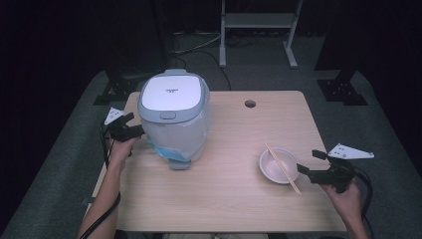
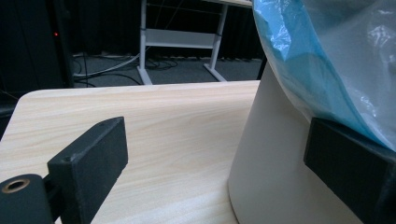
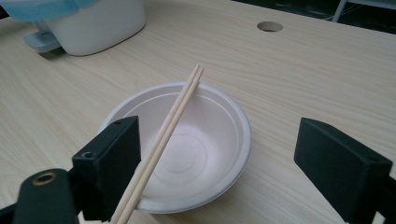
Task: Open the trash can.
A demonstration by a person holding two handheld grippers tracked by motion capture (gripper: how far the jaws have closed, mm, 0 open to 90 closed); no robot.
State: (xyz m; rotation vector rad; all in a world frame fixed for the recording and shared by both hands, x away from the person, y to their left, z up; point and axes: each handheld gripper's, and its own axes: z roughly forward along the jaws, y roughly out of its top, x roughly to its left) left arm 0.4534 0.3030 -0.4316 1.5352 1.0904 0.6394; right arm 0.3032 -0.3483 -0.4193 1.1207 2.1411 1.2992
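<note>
Early stage: my left gripper (image 1: 133, 130) jaws apart beside the bin (image 1: 174, 119), right gripper (image 1: 311, 167) jaws apart at bowl (image 3: 187, 144) with chopsticks (image 3: 163, 140); nothing grasped yet.

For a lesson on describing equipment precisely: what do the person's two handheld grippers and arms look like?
Both the left gripper and the right gripper are matte black, each with two flat, blocky rectangular jaws. Each carries a pale grey three-cornered plate on top and trails a thick black cable. A brass-coloured round fitting sits near a jaw base in each gripper view. The forearms are bare, with no sleeves showing.
</note>
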